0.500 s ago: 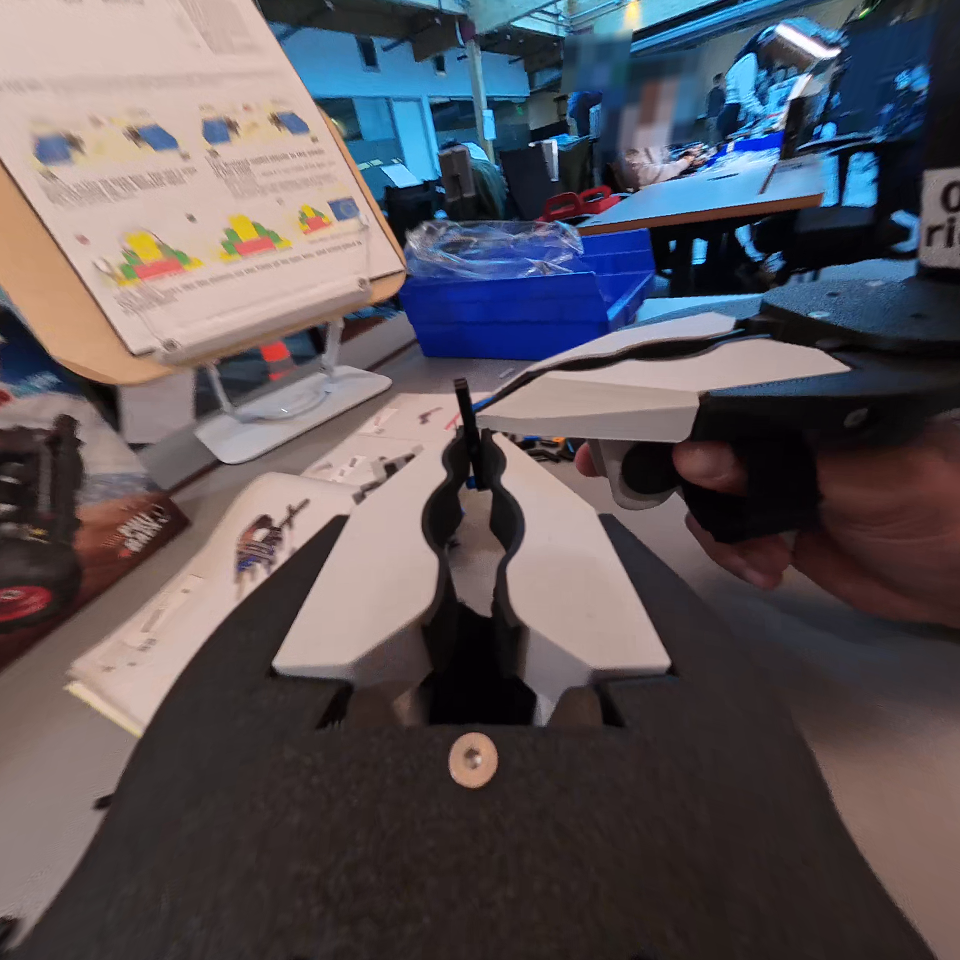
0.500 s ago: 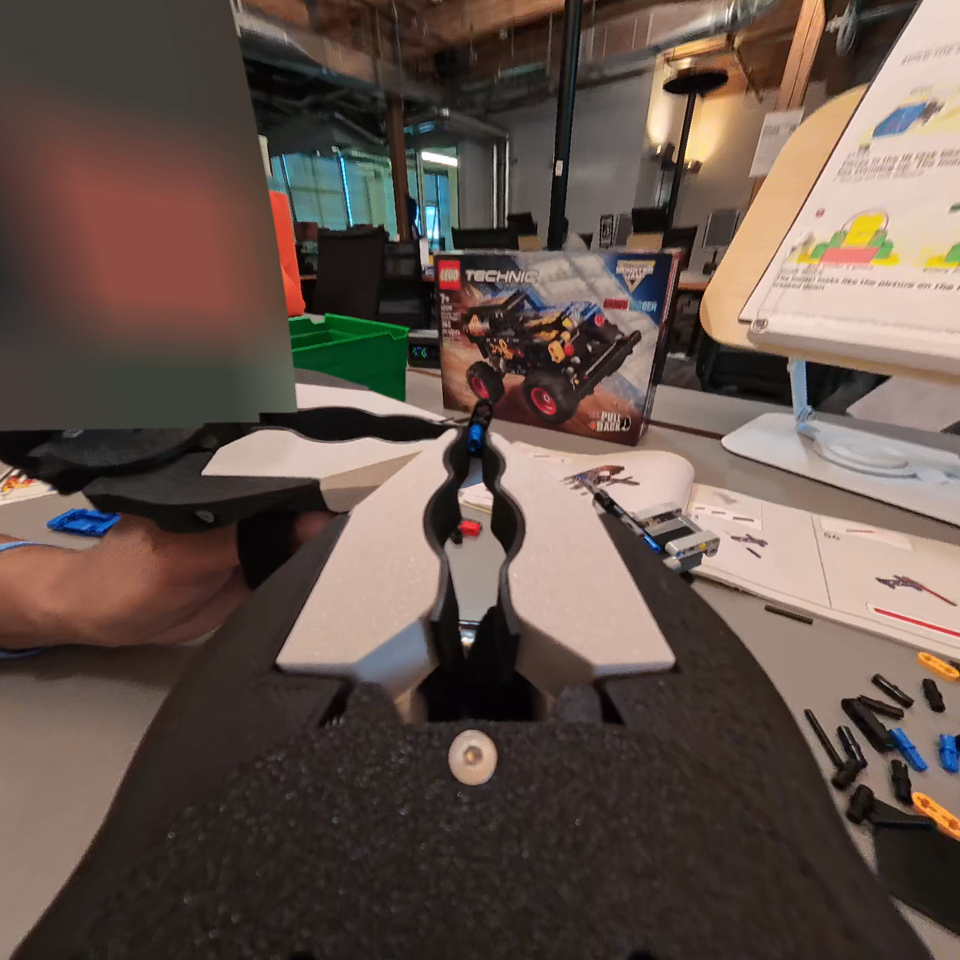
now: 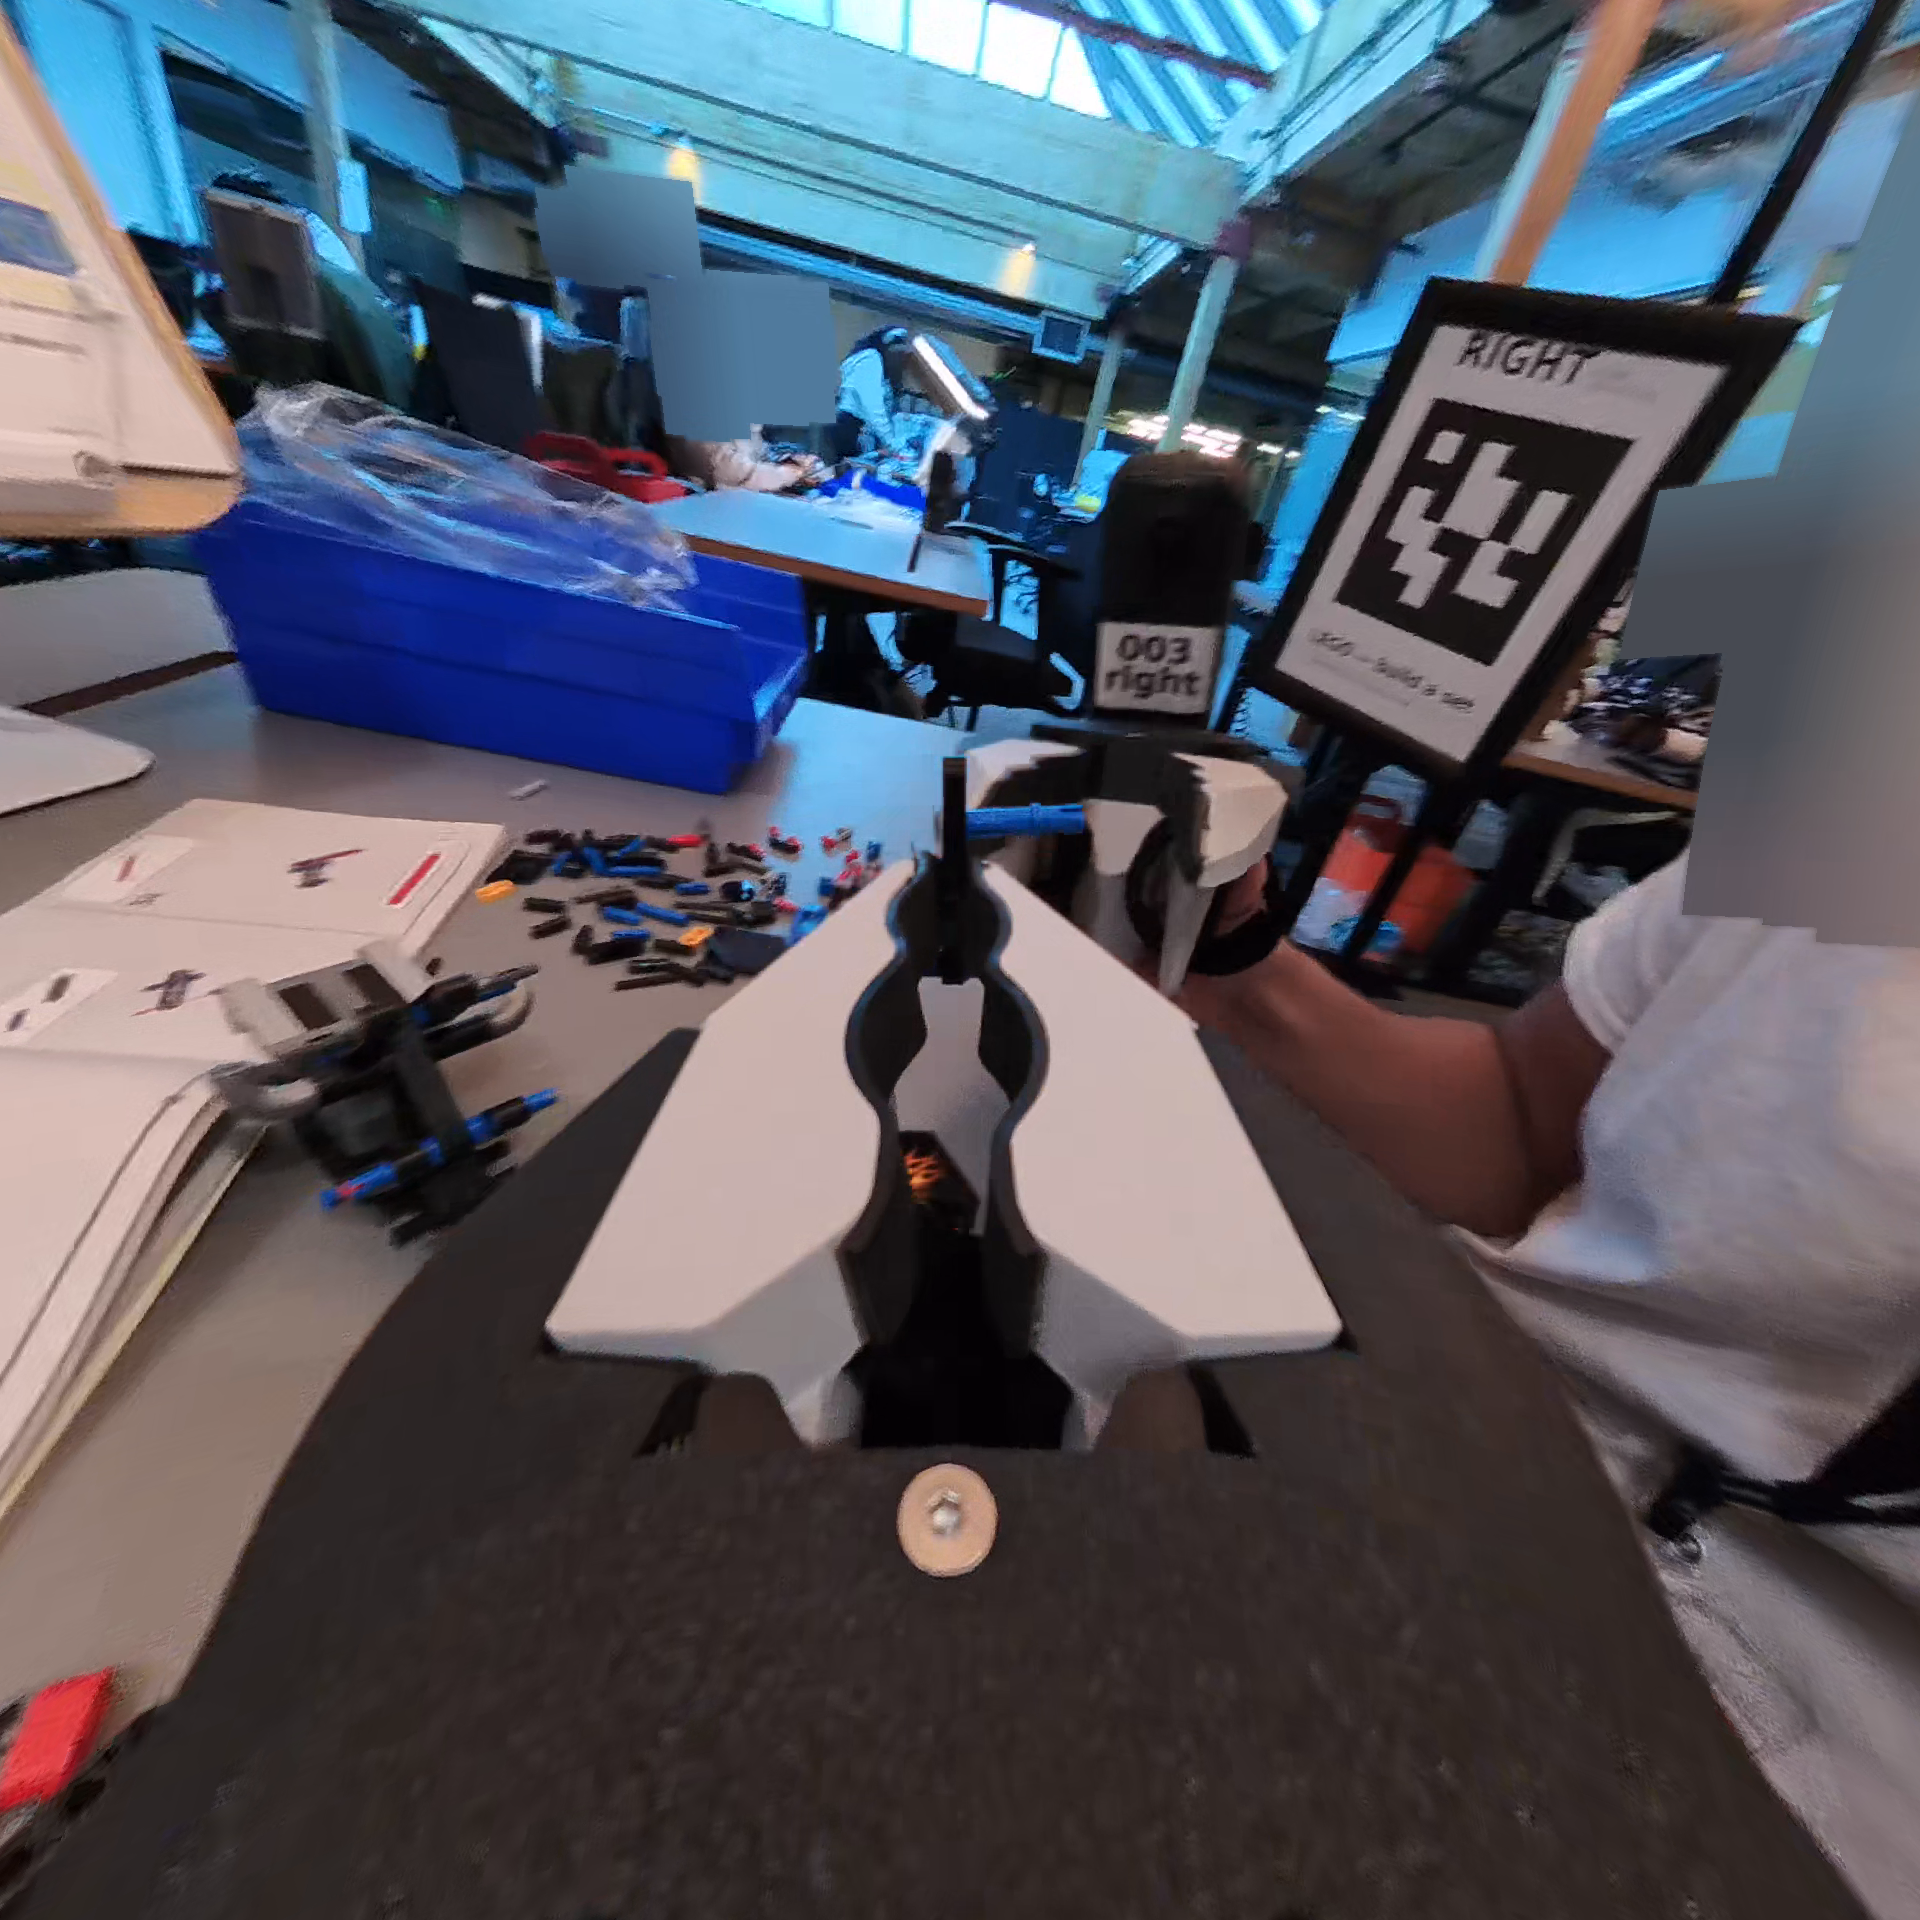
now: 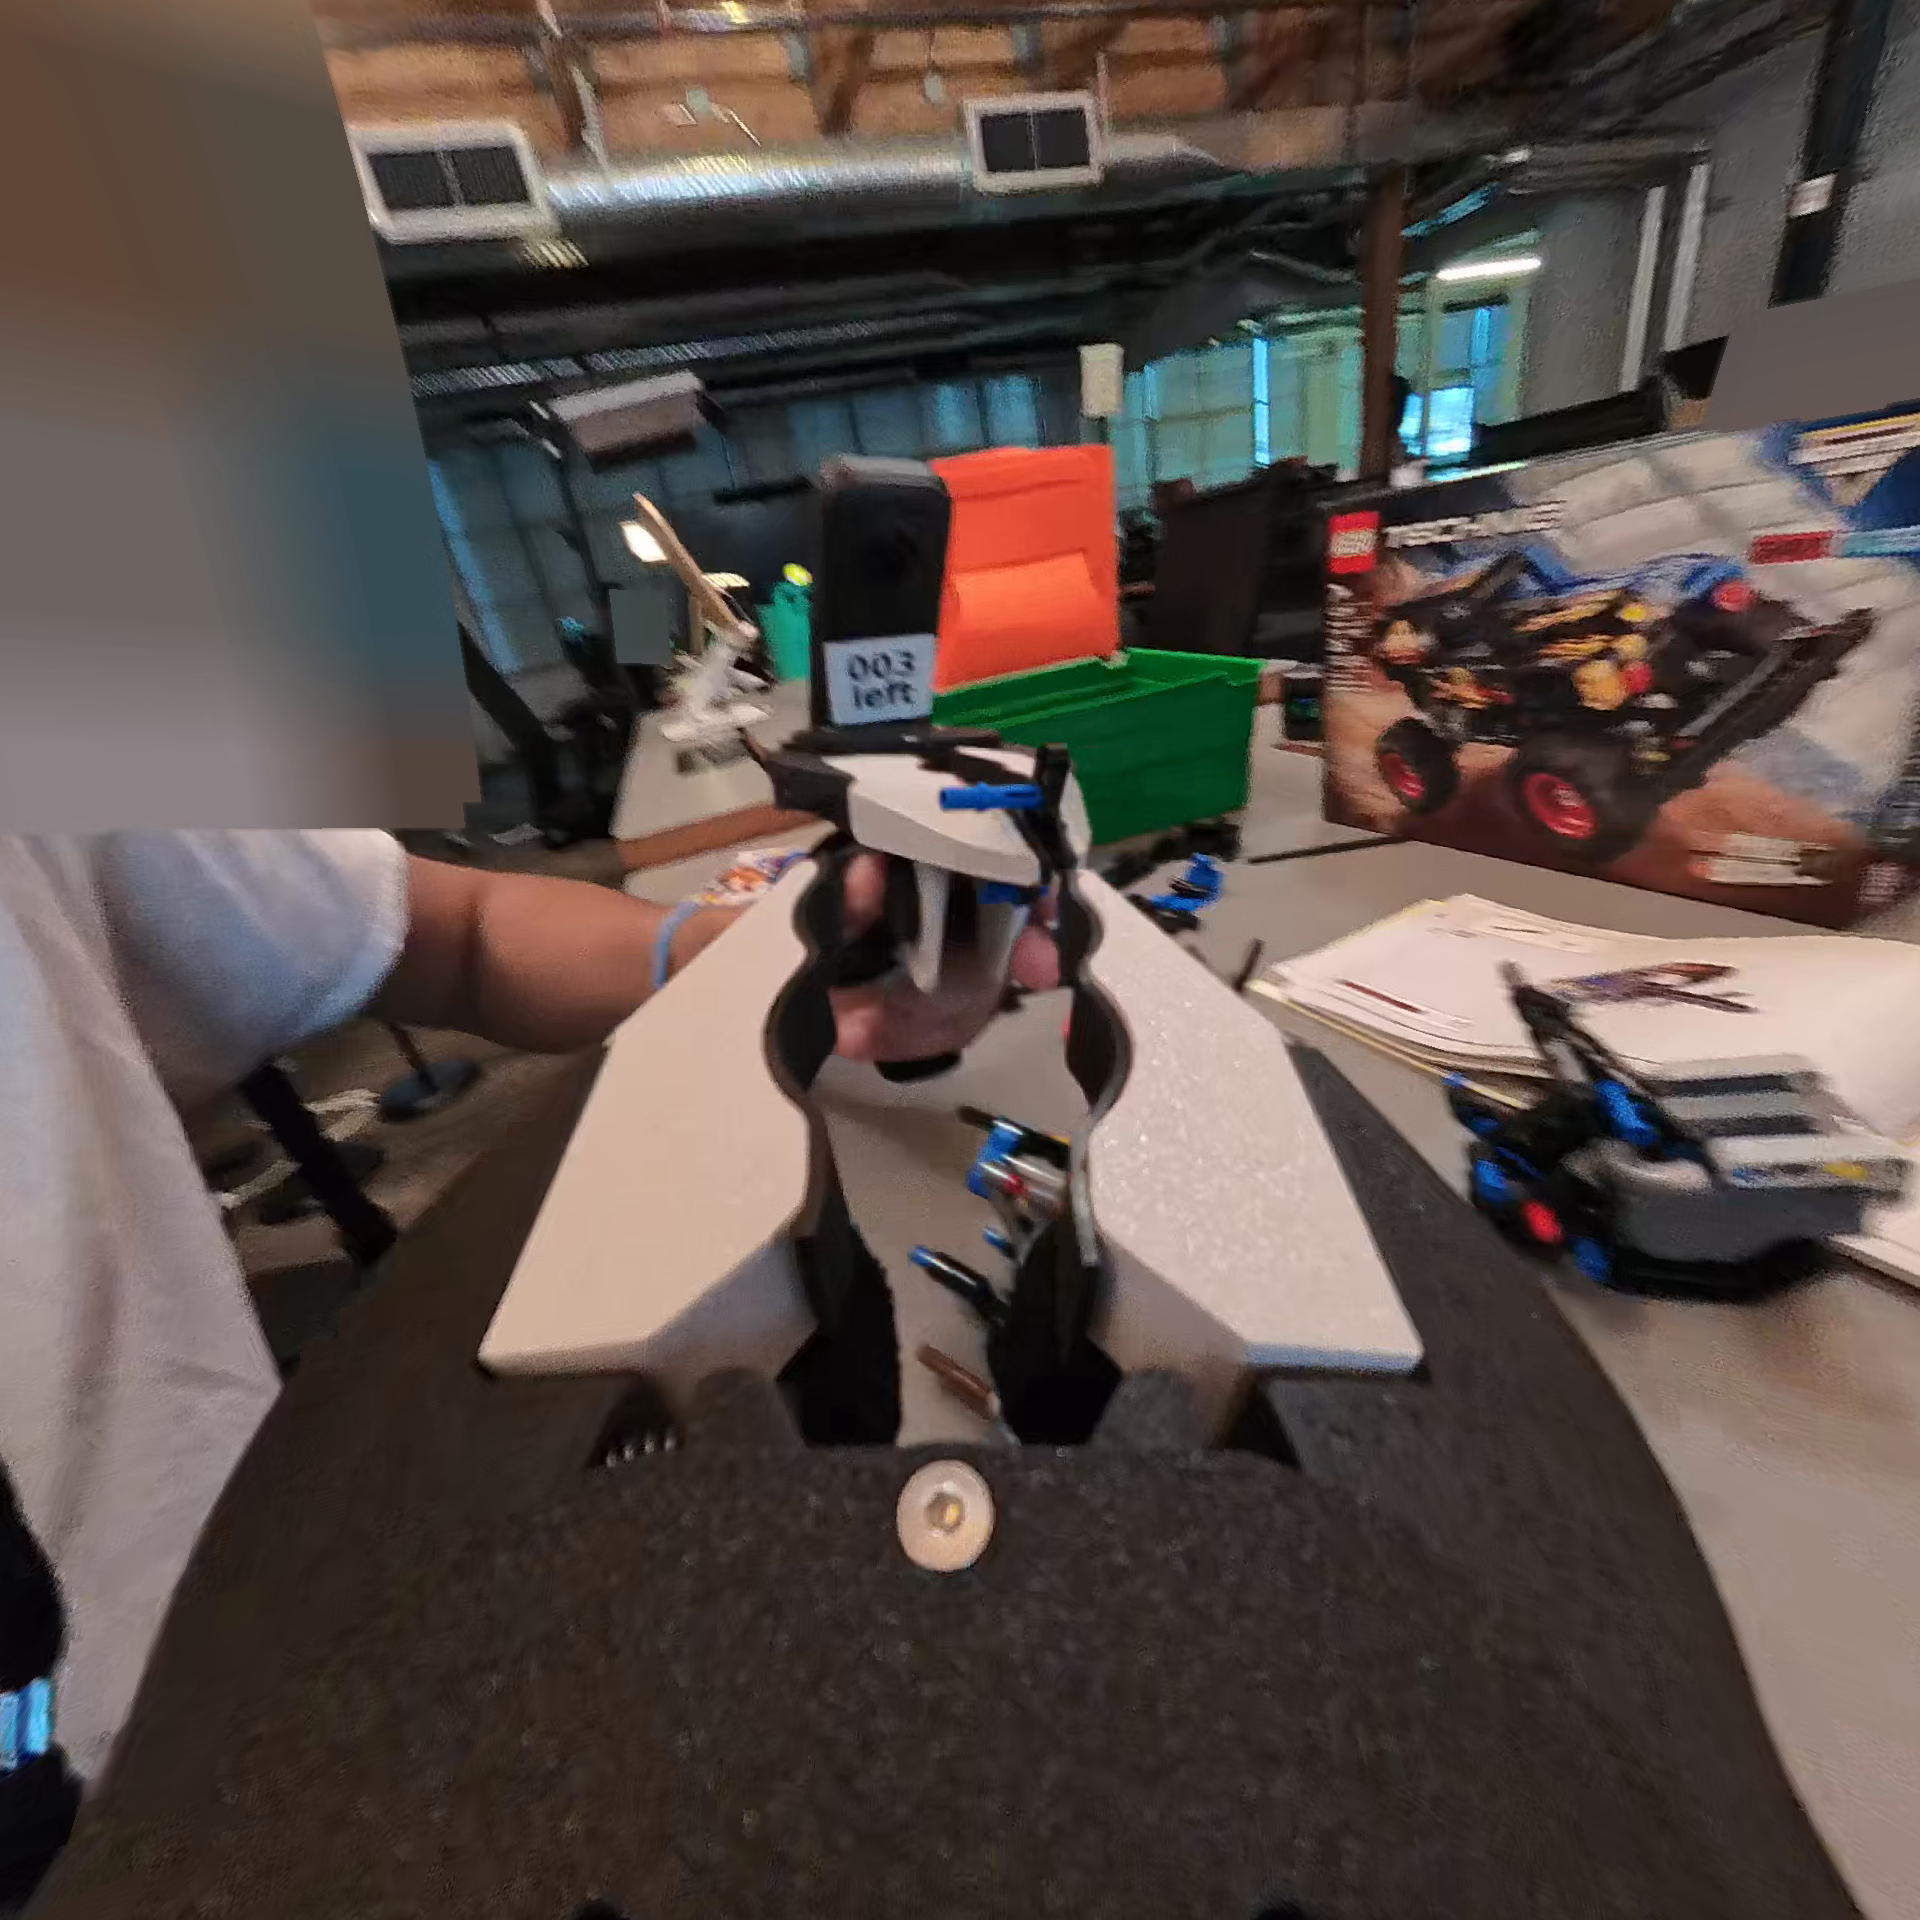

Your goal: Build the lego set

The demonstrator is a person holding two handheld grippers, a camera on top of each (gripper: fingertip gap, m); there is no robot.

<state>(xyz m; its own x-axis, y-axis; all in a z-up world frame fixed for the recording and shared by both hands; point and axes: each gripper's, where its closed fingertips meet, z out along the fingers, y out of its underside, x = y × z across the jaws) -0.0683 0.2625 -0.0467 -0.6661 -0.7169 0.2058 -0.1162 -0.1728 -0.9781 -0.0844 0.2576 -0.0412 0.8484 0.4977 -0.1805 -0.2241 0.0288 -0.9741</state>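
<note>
Black rigid plastic formed the part in hand: a thin black piece (image 3: 950, 831) stood upright between the tips of the left tool (image 3: 951, 883), which was closed tight on its lower end. A blue pin (image 3: 1023, 821) projected sideways from the upper end of the piece toward the right tool (image 4: 935, 883). The right tool was spread wide and held nothing, its tips on either side of the left tool's nose in the right wrist view. Both parts should be very light, stiff and smooth, so a pinch at one end can let them pivot or slip. The pin is best taken across its shank near the free end and pushed straight along its axis, with the black piece gripped close to the hole. The partly built model (image 3: 364, 1091) lay on the tabletop (image 3: 644, 1039) against the open instruction booklet (image 3: 239, 883), and loose pieces (image 3: 665, 904) were scattered just beyond it. A blue bin (image 3: 499, 665) farther back held crumpled clear plastic wrap (image 3: 447, 488); anything beneath the wrap was hidden. A green bin (image 4: 1122, 727) stood beside the set's box (image 4: 1621, 665), and its contents could not be seen.
</note>
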